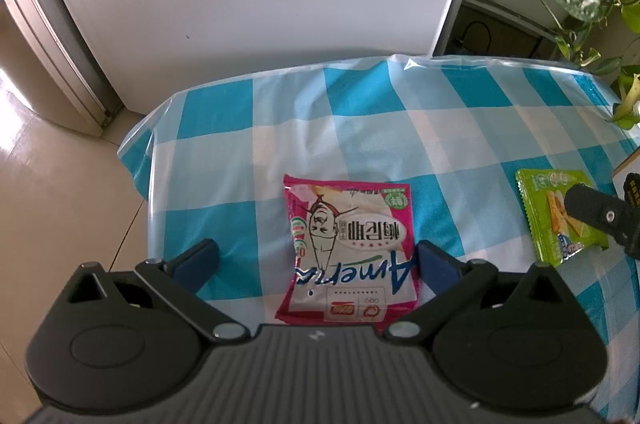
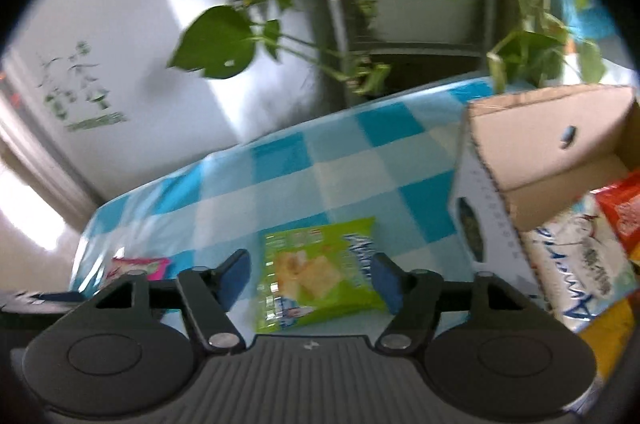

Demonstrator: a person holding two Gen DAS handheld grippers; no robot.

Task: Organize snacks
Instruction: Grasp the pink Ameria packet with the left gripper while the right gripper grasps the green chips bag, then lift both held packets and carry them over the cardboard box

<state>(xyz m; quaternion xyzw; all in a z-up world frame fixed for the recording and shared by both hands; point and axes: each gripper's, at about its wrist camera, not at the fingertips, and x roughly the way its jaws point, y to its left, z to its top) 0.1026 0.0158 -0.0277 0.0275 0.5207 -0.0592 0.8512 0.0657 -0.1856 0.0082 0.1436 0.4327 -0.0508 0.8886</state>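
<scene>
So I've got two packs left on the checked cloth [image 1: 360, 112] and a box [image 2: 548, 152] on my right that already has a few snack bags in it.

My right gripper [image 2: 312, 274] is over the green pack [image 2: 316, 276], which lies flat just left of the box. The jaws stand either side of it. The right pad looks like it's at the pack's edge, but the picture is smeared so I can't swear it's touching; the left pad [image 2: 236, 272] is clearly apart from it. So I'd call that one open around the pack, not gripping yet.

My left gripper [image 1: 316, 260] hangs over the pink pack [image 1: 352, 252], jaws spread wide, the right pad close beside it and the left well off. Nothing held there either.

How I'd do the green one properly:
- centre the pack between the pads first, since right now it sits closer to the right one
- get the tips low against the cloth so I catch the pack's body, not just the crimped seam
- squeeze gently, these puffy bags probably squash or slip out
- lift straight up before swinging right, because the box flap sticks out toward me and I could clip it
- drop it on top of the white bag [image 2: 580, 264] inside

The plant [image 2: 216, 44] behind is well clear. Left hand just waits.
</scene>
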